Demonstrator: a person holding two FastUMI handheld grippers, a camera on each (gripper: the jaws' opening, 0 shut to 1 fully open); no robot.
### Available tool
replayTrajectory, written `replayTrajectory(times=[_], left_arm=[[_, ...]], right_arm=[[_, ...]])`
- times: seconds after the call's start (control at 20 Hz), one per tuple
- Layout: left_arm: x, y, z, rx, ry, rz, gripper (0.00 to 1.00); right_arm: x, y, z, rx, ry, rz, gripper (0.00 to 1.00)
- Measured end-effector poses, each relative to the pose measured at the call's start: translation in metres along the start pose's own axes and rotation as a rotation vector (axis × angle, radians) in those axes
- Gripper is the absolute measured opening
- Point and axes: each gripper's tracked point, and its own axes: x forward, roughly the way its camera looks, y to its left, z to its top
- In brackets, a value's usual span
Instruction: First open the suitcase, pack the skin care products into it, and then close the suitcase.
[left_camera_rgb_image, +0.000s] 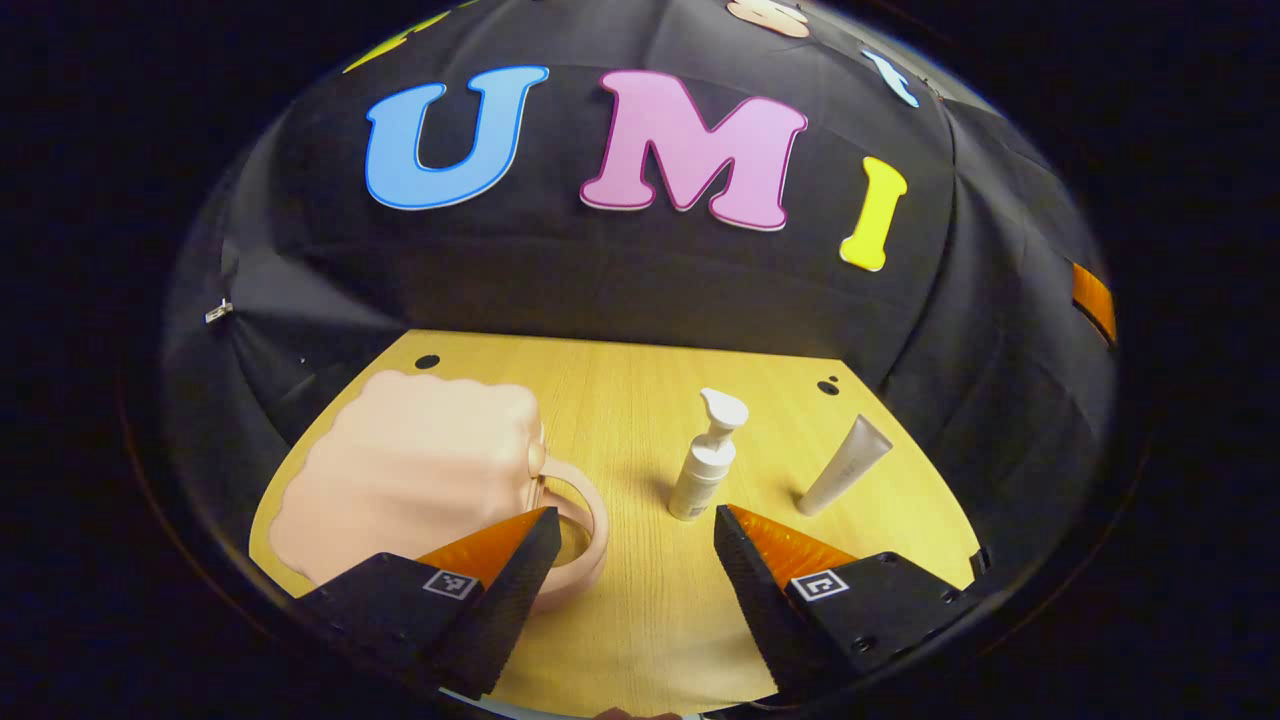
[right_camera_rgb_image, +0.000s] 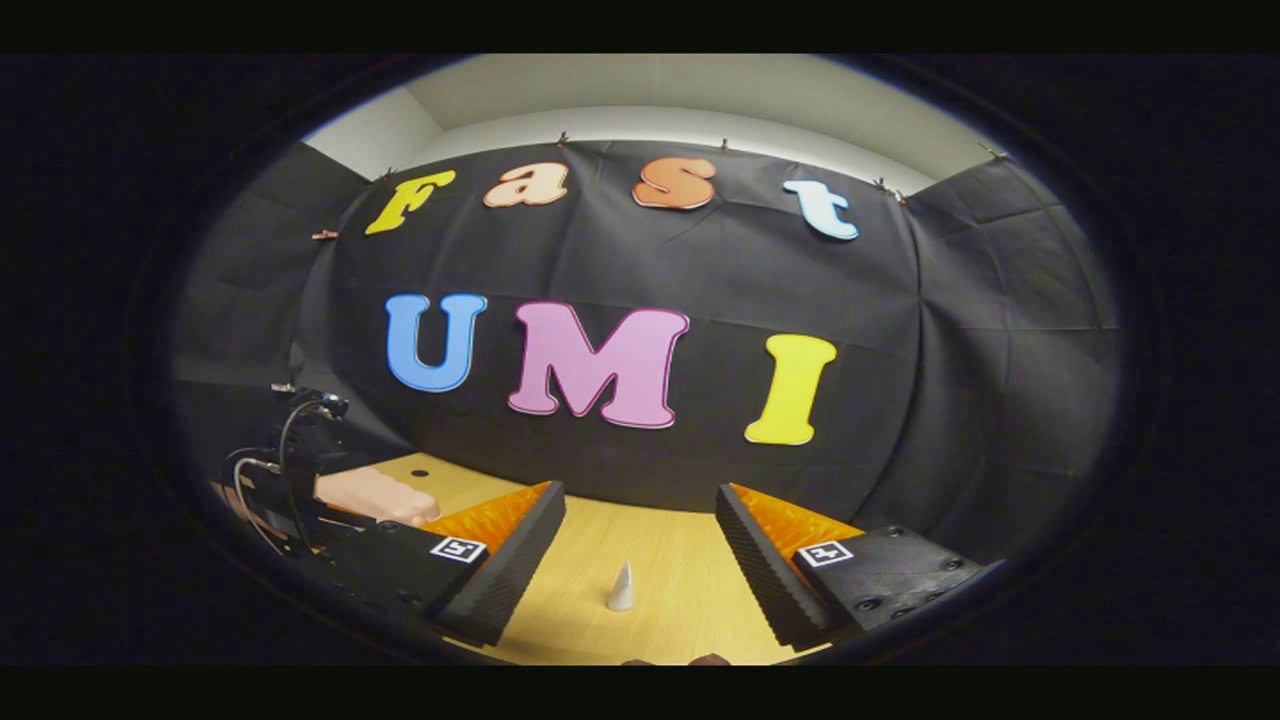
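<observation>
Stage: start; nothing packed, all three steps left.
Suitcase (left_camera_rgb_image: 420, 470): pink, shut, left on the desk (left_camera_rgb_image: 640, 620).
Pump bottle (left_camera_rgb_image: 707, 462): upright, right of suitcase.
Tube (left_camera_rgb_image: 846, 466): lying beyond the bottle.
Left tool (left_camera_rgb_image: 632, 575): agape, empty, beside suitcase handle.
Right tool (right_camera_rgb_image: 640, 570): agape, empty.

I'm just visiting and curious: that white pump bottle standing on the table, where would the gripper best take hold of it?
Probably around the pump bottle's straight round body, below the pump head, coming in level from the front. It stands upright with bare table on either side, so the left gripper's open fingers could likely straddle it.
</observation>
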Motion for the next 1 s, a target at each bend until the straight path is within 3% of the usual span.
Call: replayTrajectory(times=[0.3,0.45,0.6,0.85,0.9,0.95,1.0], left_arm=[[0.070,0.016,-0.021,-0.049,0.135,0.113,0.97],[0.093,0.022,-0.035,-0.028,0.201,0.140,0.98],[0.103,0.020,-0.044,0.024,0.233,0.137,0.87],[0.114,0.020,-0.060,0.017,0.303,0.091,0.86],[0.116,0.018,-0.066,0.008,0.320,0.060,0.77],[0.116,0.026,-0.066,0.025,0.330,0.077,0.68],[0.113,0.028,-0.065,0.029,0.343,0.056,0.49]], right_arm=[[0.035,-0.021,-0.027,0.027,0.041,0.091,0.97],[0.044,-0.037,-0.042,0.056,0.092,0.073,0.97],[0.044,-0.049,-0.044,0.046,0.091,0.044,0.96],[0.036,-0.054,-0.055,0.057,0.130,-0.021,0.96],[0.035,-0.053,-0.054,0.063,0.130,-0.037,0.96],[0.033,-0.050,-0.053,0.063,0.131,-0.052,0.97],[0.031,-0.048,-0.051,0.060,0.129,-0.064,0.97]])
